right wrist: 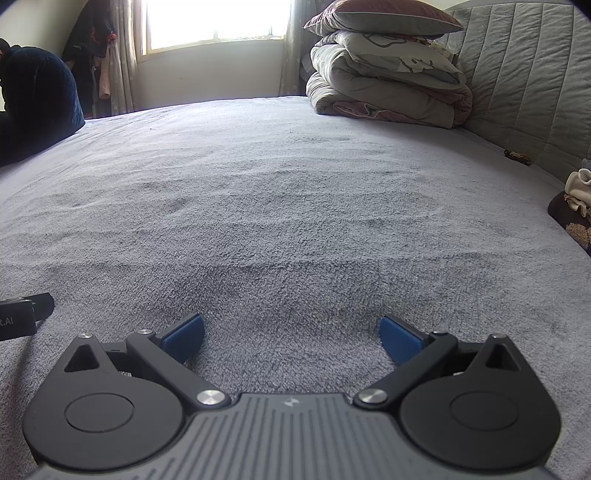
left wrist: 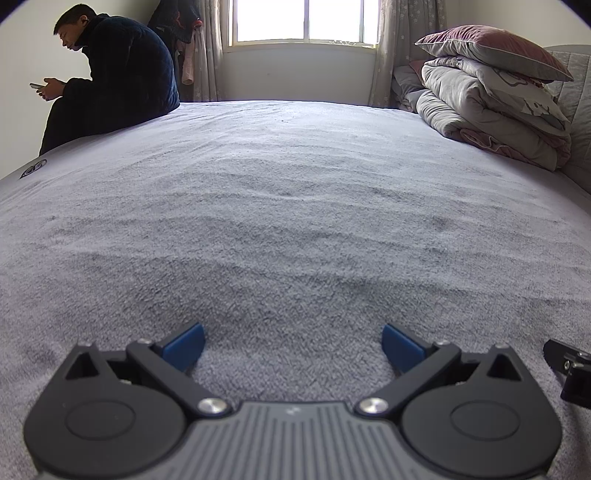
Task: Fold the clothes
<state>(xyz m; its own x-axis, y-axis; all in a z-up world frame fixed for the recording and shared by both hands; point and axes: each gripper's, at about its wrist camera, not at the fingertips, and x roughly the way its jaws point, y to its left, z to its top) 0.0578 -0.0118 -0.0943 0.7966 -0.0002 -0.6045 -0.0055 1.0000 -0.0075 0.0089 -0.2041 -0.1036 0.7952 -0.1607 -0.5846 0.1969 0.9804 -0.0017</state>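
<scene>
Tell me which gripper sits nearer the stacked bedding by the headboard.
Right. The right gripper lies on the bedding's side of the bed; the left gripper rests beside it, farther away.

Black tools (left wrist: 293, 345) (right wrist: 291, 338), blue pads, silver screws

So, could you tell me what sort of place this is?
Most likely a home bedroom: a wide bed with a padded headboard, folded quilts topped by a pillow, and a curtained window.

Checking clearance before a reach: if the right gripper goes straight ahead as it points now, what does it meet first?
Probably only the grey fleecy bed cover: the open right gripper sits low over it, nothing between. Much further on stands the folded grey quilt stack, slightly to the right; depth unclear.
</scene>
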